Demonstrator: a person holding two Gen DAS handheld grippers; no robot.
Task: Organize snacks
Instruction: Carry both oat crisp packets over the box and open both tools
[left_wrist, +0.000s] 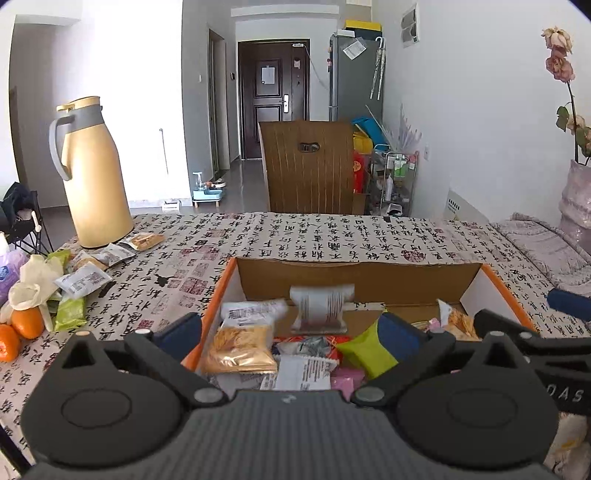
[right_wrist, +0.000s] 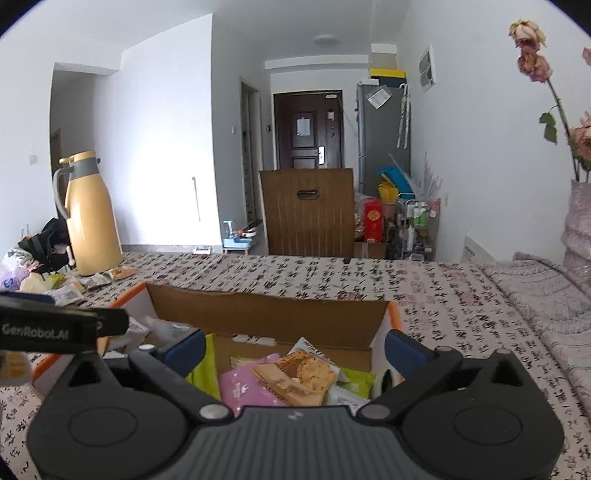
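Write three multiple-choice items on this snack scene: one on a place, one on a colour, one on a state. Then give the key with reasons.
1. Where does the thermos jug stand?
A. inside the cardboard box
B. on the table, by the loose snack packets
C. on the floor by the door

2. What colour is the outer edge of the cardboard box?
A. orange
B. blue
C. black

3. How is the left gripper set?
A. shut on a packet
B. open, holding nothing
C. shut on the jug handle

Key:
1 B, its base sits on the printed tablecloth next to the loose snack packets.
2 A, an orange band runs along the side walls.
3 B, its blue pads stand wide apart over the box.
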